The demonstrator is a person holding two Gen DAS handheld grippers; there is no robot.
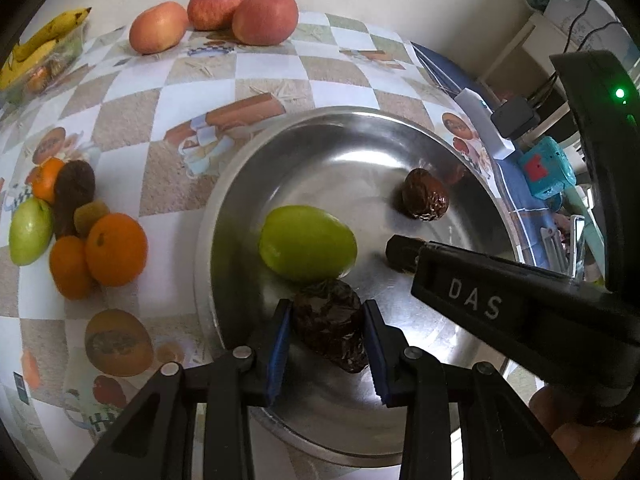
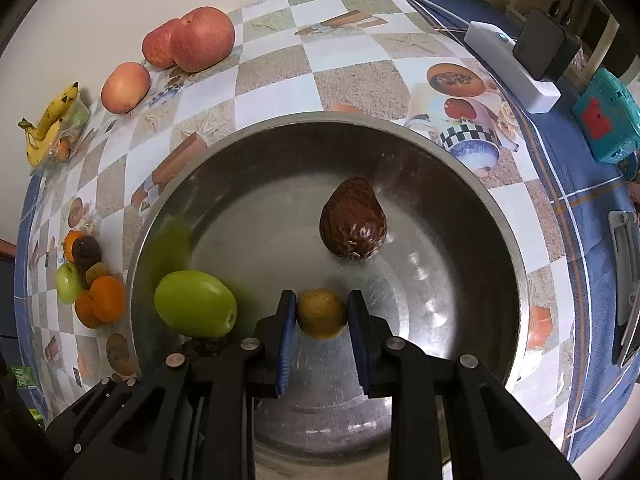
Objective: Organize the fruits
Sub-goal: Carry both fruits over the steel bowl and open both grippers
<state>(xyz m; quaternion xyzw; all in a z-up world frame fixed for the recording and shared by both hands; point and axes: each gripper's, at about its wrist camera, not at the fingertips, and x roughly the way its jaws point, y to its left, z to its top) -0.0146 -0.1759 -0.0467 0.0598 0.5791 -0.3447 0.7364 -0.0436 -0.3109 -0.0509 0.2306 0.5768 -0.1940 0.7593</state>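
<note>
Stainless steel fills the centre of the left wrist view: a wide metal bowl (image 1: 352, 152) on a checked tablecloth (image 1: 120, 120); at the bottom centre the left gripper (image 1: 325, 320) has its blue-padded fingers clenched against a dark wrinkled date (image 1: 332, 320) inside the bowl, the date's lower end shaded and hard to make out; a green fruit (image 1: 307, 248) lies just above it and a second dark date (image 1: 424, 195) sits toward the bowl's right; the right gripper (image 1: 404, 258) enters from the right edge with raised letters reading "DAS", its tip blurred, so what it holds cannot be told here; at the left edge a small heap of oranges (image 1: 114, 249), a green fruit and brownish pieces is partly cut off; three red apples (image 1: 265, 17) stand at the top and bananas (image 1: 44, 38) blur into the upper left corner.

In the right wrist view the same bowl (image 2: 472, 200) spreads across the frame; the right gripper (image 2: 322, 314) at lower centre grasps a small yellow fruit (image 2: 321, 314) between its pads; the green fruit (image 2: 195, 309) lies at the lower left of the bowl, with a dark scrap below it mostly hidden behind the gripper's frame; the date (image 2: 353, 225) stands right of centre; apples (image 2: 202, 38) and bananas (image 2: 54, 122) line the upper left; printed writing on a green packet at the far lower left is too small to read.
</note>
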